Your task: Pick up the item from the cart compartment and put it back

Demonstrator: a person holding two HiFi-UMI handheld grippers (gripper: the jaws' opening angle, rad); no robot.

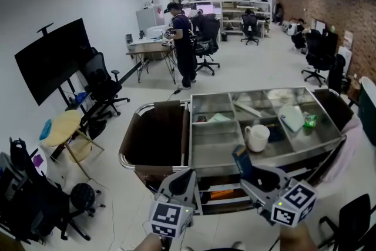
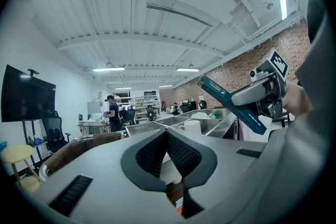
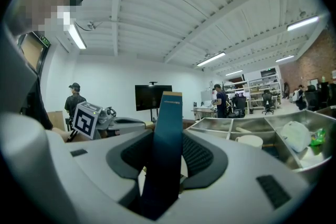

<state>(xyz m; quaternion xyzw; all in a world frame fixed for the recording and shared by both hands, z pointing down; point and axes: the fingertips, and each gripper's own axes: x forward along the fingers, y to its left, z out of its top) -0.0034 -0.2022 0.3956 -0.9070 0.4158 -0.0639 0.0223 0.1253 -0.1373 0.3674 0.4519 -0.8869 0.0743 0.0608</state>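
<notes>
A slim dark-blue box [image 1: 241, 162] stands upright in my right gripper [image 1: 247, 179], which is shut on it just in front of the cart's near edge. In the right gripper view the blue box [image 3: 167, 149] fills the gap between the pads. My left gripper [image 1: 188, 174] hovers beside it at the cart's front, and its jaws [image 2: 166, 132] are shut with nothing between them. The steel cart [image 1: 191, 126] has several compartments. They hold a white mug [image 1: 257, 137], a white pouch [image 1: 291, 116] and a green packet [image 1: 309, 120].
The cart's left end is a brown bag-like bin [image 1: 155, 132]. A black screen on a stand [image 1: 53, 59], office chairs [image 1: 103, 88] and a yellow stool [image 1: 61, 126] stand to the left. A person [image 1: 183, 44] stands by desks beyond the cart. More chairs are at the right [image 1: 320, 50].
</notes>
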